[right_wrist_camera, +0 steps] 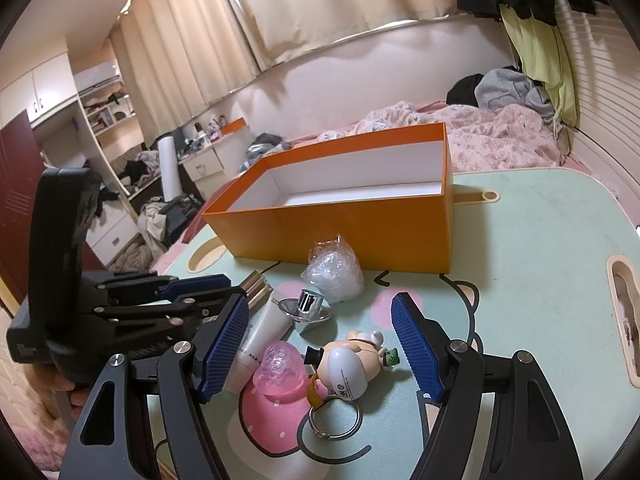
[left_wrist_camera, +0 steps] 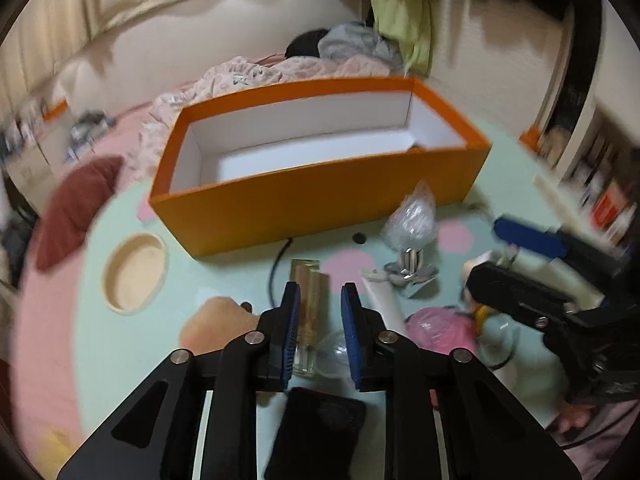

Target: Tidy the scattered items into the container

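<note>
The left tool (left_wrist_camera: 320,304) is set around a clear bottle (left_wrist_camera: 306,312), pads not quite pressed on it. The right tool (right_wrist_camera: 324,344) is held wide apart, nothing gripped, just in front of the orange box (right_wrist_camera: 340,236).

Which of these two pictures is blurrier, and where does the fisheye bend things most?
Left wrist view: motion-smeared, worst at the edges, though the orange box stays readable. Right wrist view: sharp; the figurine keychain is crisp, but the curtain rail bows strongly toward the rim.
</note>
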A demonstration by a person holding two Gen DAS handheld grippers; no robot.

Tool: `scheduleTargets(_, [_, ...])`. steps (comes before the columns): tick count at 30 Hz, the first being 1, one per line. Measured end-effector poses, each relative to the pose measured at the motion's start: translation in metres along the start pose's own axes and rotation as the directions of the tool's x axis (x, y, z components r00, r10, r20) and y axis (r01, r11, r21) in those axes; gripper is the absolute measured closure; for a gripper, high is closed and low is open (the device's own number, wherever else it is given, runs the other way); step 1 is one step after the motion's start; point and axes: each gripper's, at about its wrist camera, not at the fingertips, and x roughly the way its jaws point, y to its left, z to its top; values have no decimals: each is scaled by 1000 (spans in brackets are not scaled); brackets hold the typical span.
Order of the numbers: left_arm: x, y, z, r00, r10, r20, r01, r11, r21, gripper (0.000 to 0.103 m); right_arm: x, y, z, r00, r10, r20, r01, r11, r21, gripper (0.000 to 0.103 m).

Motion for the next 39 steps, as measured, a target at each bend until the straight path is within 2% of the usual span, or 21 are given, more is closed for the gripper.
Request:
scheduleTargets(1, [-2, 8, -3, 998, -44, 33, 45, 998, -45, 80, 0, 0, 0, 1000, 0, -1, 0, 1000, 0, 29])
scheduleTargets(3, [-6, 30, -11, 983, -130, 131, 149, 978, -146, 79, 0, -1, 0, 1000, 0, -3, 0, 1000, 1, 29])
scheduleTargets(5, [-8, 50, -20, 955, -202, 217, 248, 945, -215, 57, 0, -1, 0, 1000, 0, -7, 0, 1000, -5, 29])
scheduleTargets(6, [-7, 59, -25, 942, -230, 246, 288, 928, -237, 55, 0, -1, 0, 1000, -2, -7, 2, 1000, -11, 29])
scheduleTargets(9, [-7, 73, -26, 924, -287, 251, 352, 895, -273, 54, 5, 3, 1, 999, 0, -34, -2, 999, -37, 29])
scheduleTargets(11, [-5, 74, -27, 926, -289, 242, 352, 893, -280, 54, 7, 4, 7, 998, 15, -64, -17, 1000, -26, 29])
scheduleTargets(14, [-3, 72, -27, 924, -299, 240, 360, 891, -278, 54, 1, 7, 41, 976, 153, -158, -143, 987, 70, 29])
scheduleTargets(15, [-5, 69, -28, 924, -298, 240, 358, 894, -269, 54, -4, 10, 55, 972, 161, -169, -150, 986, 79, 29])
scheduleTargets(16, [-6, 67, -28, 923, -299, 240, 358, 897, -260, 54, -8, 15, 71, 972, 140, -189, -130, 989, 68, 29])
scheduleTargets(17, [-6, 67, -28, 922, -302, 241, 361, 896, -259, 54, -9, 23, 92, 969, 81, -233, -77, 997, 23, 29])
scheduleTargets(19, [-6, 67, -29, 922, -302, 243, 362, 894, -262, 54, 4, 30, 119, 948, -23, -316, 3, 998, -63, 29])
scheduleTargets(21, [-5, 69, -29, 922, -302, 244, 364, 891, -271, 54, 35, 28, 140, 885, -136, -445, 82, 987, -137, 29])
scheduleTargets(23, [-5, 71, -29, 919, -310, 246, 373, 885, -277, 54, 71, 15, 147, 807, -206, -553, 150, 978, -145, 33])
scheduleTargets(25, [-5, 71, -29, 916, -315, 247, 378, 883, -278, 54, 107, -5, 145, 710, -277, -648, 241, 960, -146, 50])
scheduleTargets(27, [-7, 70, -30, 916, -315, 248, 378, 884, -274, 54, 133, -16, 145, 638, -315, -702, 290, 944, -160, 56])
scheduleTargets(31, [-8, 66, -30, 920, -309, 243, 368, 894, -257, 54, 160, -30, 142, 518, -407, -753, 370, 900, -232, 56])
scheduleTargets(37, [-11, 61, -30, 929, -282, 240, 339, 908, -245, 54, 171, -26, 139, 414, -489, -768, 388, 858, -337, 56])
scheduleTargets(39, [-11, 60, -30, 931, -276, 240, 333, 912, -240, 53, 177, -26, 134, 372, -502, -781, 379, 850, -366, 51])
